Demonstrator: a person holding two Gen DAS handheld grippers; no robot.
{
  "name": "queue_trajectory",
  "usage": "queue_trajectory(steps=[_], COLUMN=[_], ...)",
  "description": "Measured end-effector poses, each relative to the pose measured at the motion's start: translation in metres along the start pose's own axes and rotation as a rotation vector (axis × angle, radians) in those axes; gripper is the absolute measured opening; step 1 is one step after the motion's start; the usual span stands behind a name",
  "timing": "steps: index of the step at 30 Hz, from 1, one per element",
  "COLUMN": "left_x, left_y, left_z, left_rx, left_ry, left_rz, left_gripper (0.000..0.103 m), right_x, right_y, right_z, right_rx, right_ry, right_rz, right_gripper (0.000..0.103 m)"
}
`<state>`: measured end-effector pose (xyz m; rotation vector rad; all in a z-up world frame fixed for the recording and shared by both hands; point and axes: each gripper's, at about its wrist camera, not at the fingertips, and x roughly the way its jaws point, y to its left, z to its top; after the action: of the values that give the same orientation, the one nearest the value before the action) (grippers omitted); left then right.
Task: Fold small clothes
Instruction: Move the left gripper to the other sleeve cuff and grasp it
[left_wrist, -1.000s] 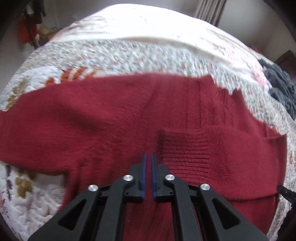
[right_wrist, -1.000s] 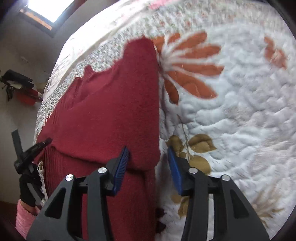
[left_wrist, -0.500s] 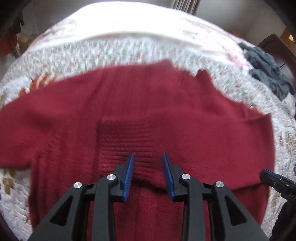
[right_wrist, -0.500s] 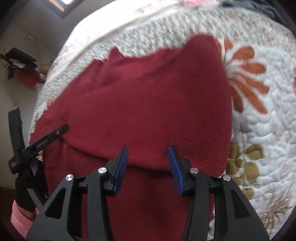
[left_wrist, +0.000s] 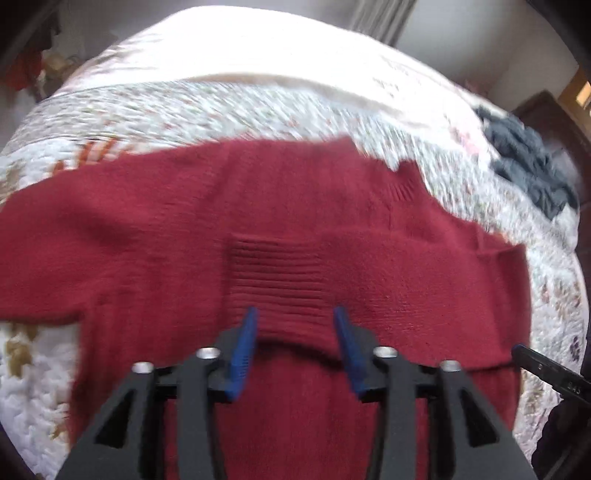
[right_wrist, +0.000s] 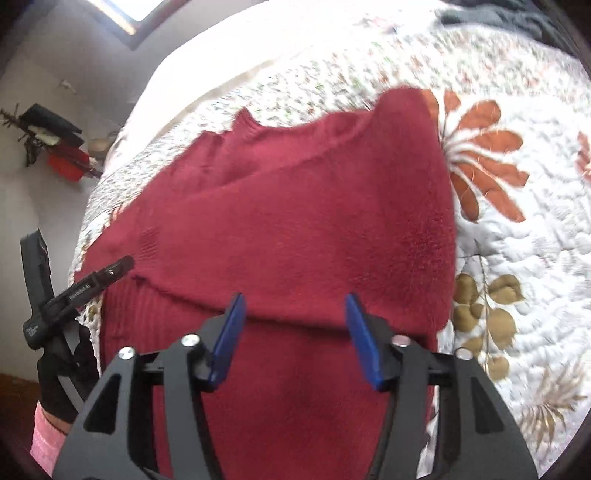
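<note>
A: What's changed over the last second?

B: The left gripper (left_wrist: 295, 328) had its blue fingers (left_wrist: 243, 350) nearly together a second ago; now they stand wide apart with nothing between them, just above the ribbed cuff (left_wrist: 277, 273) of the folded-in sleeve. The cuff sat to the right of the fingers then and lies straight ahead of them now.

A: And the right one?

B: The right gripper (right_wrist: 293, 321) was at the sweater's right edge, one finger over the quilt. It has since shifted left over the cloth, and its fingers (right_wrist: 364, 339) are spread, holding nothing, at the fold edge of the other sleeve.

A: Any containers?

B: None that I can see.

A: How does the garment look?

B: The red knit sweater (left_wrist: 155, 236) lies flat on the bed's floral quilt (right_wrist: 517, 258), both sleeves folded across the body, collar pointing away. A dark grey garment (left_wrist: 532, 166) sits far right on the bed. In the right wrist view a gloved hand (right_wrist: 62, 373) holds the left gripper at the sweater's left edge
</note>
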<state>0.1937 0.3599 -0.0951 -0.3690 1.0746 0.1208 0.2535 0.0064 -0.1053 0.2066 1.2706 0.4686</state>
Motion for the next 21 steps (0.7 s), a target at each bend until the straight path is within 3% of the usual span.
queue_trajectory(steps=[7, 9, 13, 21], left_x=[-0.052, -0.066, -0.083, -0.094], left_y=[0.138, 0.187, 0.263, 0.371], left_z=[-0.011, -0.021, -0.038, -0.043], left_rx=[-0.188, -0.273, -0.449, -0.731], left_ry=[-0.046, -0.06, -0.104, -0.245], left_rz=[0.137, 0.189, 0.22, 0.153], left_gripper=[0.055, 0.055, 0.055, 0.054], right_x=[-0.001, 0.007, 0.025, 0.046], right_y=[0.039, 0.05, 0.066, 0.073], right_z=[-0.024, -0.032, -0.045, -0.059], right_rx=[-0.075, -0.093, -0.113, -0.12], right_ry=[0.038, 0.053, 0.09, 0.132], right_rz=[0.035, 0.032, 0.037, 0.007], right_gripper=[0.061, 0.061, 0.061, 0.061])
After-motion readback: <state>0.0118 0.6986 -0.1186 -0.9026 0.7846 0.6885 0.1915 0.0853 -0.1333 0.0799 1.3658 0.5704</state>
